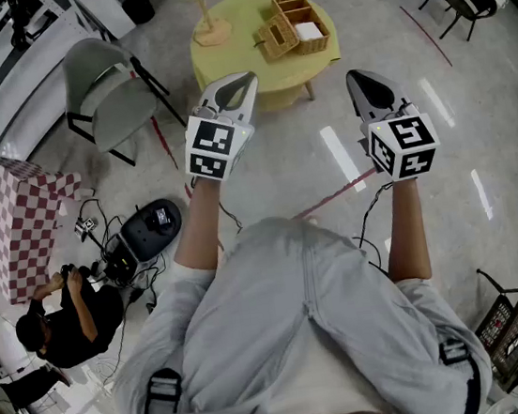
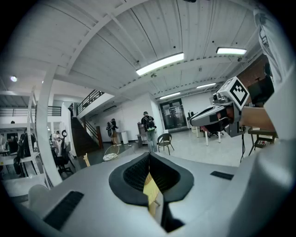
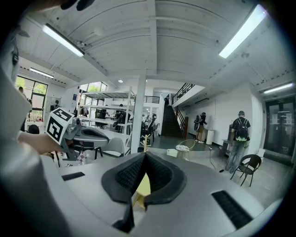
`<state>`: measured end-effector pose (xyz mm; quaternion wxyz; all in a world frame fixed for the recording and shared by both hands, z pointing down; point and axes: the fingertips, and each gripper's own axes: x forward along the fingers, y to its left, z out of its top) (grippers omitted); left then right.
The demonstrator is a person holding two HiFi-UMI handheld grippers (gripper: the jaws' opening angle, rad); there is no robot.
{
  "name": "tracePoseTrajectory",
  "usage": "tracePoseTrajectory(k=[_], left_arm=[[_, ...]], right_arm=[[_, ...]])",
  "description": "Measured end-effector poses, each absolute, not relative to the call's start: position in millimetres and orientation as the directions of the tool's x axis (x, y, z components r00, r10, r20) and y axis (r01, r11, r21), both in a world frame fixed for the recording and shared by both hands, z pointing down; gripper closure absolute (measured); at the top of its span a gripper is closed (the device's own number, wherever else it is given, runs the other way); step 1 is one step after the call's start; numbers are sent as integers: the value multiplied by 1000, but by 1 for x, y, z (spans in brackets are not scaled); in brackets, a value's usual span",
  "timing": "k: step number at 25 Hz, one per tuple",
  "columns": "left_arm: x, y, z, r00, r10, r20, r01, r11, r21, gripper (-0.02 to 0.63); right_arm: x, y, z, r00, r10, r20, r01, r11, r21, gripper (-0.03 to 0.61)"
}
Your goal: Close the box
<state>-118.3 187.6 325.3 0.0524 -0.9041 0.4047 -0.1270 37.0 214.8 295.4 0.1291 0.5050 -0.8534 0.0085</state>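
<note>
left claw (image 1: 239, 85): jaws pressed together, empty. right claw (image 1: 362, 82): jaws pressed together, empty. woven wicker box (image 1: 303, 23): lid open, on round yellow counter (image 1: 221, 60), well ahead of both.

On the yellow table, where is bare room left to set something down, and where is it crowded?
The yellow table is bare along its near edge, below the wicker box and its open lid. The far half is crowded: the wooden stand at left, the box at right.
</note>
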Motion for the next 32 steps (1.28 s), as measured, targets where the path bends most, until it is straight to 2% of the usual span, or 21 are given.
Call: tracePoseTrajectory(k=[23,32], left_arm=[[-36,177,354,575,-778,253,-753,-624,-208,584],[-46,127,360,564,-785,257,-766,-614,-192,584]], right_arm=[[121,189,315,-588,-781,212,-804,593,-46,557],[112,139,322,-589,-781,206,-803,594,-44,557]])
